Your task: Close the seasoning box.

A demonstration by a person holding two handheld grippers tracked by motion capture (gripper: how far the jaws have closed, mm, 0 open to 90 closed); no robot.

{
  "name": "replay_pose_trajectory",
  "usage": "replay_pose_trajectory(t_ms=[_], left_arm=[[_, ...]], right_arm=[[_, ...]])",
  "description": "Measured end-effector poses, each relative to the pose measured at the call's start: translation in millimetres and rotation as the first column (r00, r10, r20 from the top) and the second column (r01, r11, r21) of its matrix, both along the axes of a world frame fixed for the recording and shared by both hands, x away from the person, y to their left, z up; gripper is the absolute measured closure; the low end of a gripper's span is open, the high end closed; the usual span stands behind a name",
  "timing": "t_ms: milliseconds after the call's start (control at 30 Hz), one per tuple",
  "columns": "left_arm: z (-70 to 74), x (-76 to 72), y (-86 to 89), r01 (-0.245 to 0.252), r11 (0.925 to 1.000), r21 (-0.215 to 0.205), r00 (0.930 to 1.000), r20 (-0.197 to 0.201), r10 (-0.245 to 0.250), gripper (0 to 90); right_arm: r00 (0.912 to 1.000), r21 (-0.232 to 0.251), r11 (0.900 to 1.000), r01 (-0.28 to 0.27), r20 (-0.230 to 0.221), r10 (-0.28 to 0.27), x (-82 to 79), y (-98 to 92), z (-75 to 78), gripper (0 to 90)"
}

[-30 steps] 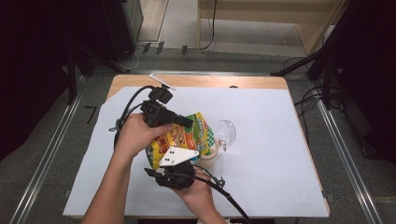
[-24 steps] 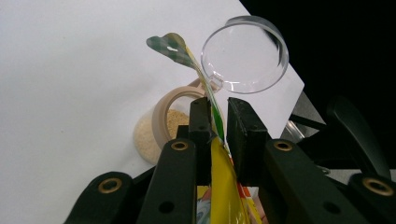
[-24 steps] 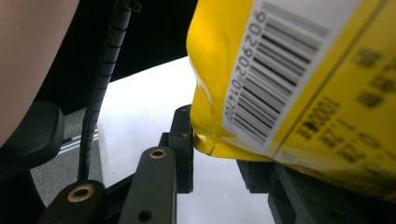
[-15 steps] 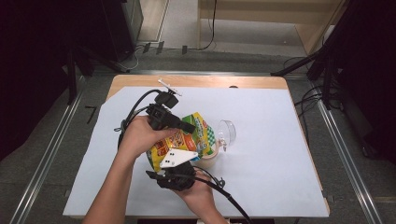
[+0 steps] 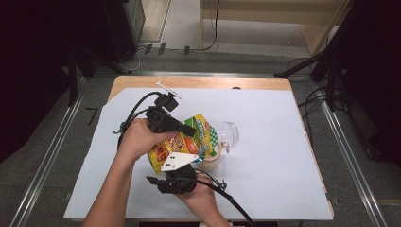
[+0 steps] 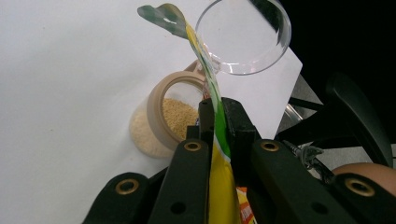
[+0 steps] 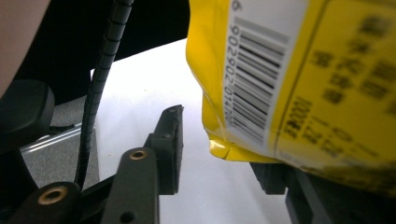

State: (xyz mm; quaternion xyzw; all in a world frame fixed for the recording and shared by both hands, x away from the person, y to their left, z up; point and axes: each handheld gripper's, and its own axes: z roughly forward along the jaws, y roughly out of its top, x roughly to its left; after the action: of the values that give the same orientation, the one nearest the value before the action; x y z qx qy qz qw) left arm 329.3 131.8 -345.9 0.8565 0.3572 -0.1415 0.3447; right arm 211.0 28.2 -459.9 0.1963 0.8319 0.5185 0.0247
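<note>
- Pinching: left gripper [image 6: 218,121], jaws pressed on the yellow packet [image 5: 182,142] at its upper edge — held above the open jar [image 6: 170,116] of grains.
- Right gripper [image 7: 219,154]: jaws just opening, spread about the packet's lower corner — left pad clear of it.
- Clear lid [image 5: 229,133]: beside jar, on white sheet [image 5: 274,142].

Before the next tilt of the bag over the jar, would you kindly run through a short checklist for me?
1. Left tool clamped on the yellow bag: ok.
2. Right tool gripping the bag: not ok; its jaws have just been opening, and a gap shows beside the bag's corner.
3. Jar upright with mouth open: ok.
4. Clear lid off the jar, lying beside it: ok.
5. Bag's opening over the jar's mouth: cannot tell.
</note>
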Motion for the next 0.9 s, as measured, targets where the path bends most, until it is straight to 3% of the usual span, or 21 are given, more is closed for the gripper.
replay_pose_trajectory(t_ms=[300, 500, 600, 900], left_arm=[[5.9, -6.5, 19.1, 0.006, 0.9994, -0.035, 0.9998, 0.019, -0.006, 89.0], [3.3, -8.4, 32.7, 0.011, 0.9971, -0.075, 0.9999, 0.004, -0.011, 89.0], [2.5, -9.9, 38.4, 0.006, 0.9971, -0.076, 1.0, 0.0, -0.006, 89.1], [4.0, -15.1, 47.6, 0.025, 0.9961, -0.085, 0.9991, 0.035, -0.022, 89.4]], right_arm=[[0.9999, 0.009, 1.0, -0.004, -0.015, 0.004, 1.4, 0.6, -2.5, 52.9], [0.9999, 0.0, 1.0, -0.01, -0.009, 0.01, 1.1, 1.4, -2.9, 51.5], [0.9999, -0.002, 1.0, -0.014, -0.007, 0.014, 0.7, 2.0, -3.0, 51.8], [1.0, 0.02, 1.0, 0.002, 0.008, -0.002, 2.9, -0.7, -1.9, 49.5]])
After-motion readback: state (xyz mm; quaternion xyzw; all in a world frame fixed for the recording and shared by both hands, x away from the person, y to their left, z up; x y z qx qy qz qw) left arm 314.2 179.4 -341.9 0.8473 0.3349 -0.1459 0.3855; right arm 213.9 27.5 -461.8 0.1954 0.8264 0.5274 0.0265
